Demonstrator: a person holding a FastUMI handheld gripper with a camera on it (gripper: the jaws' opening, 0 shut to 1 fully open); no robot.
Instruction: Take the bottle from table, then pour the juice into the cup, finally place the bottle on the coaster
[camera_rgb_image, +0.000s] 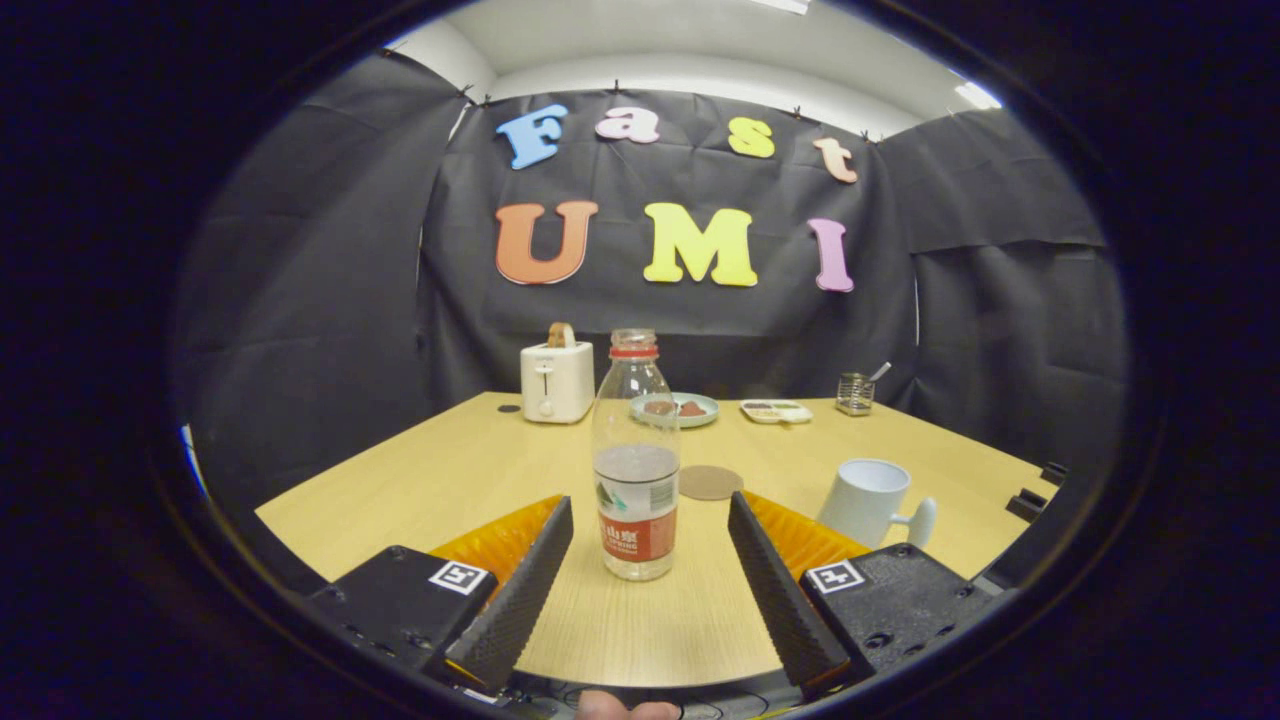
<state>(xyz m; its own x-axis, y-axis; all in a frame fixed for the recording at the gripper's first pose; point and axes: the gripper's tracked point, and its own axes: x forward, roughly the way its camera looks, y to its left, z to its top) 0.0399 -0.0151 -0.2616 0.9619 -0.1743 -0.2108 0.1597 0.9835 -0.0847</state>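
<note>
The bottle (636, 470) stands upright on the surface (440, 470), straight ahead of the hand-held gripper (650, 515), near its fingertips and not touching them; the fingers are spread wide and hold nothing

The plate (676, 408) and small tray (777, 411) hold contents too small to identify.
</note>
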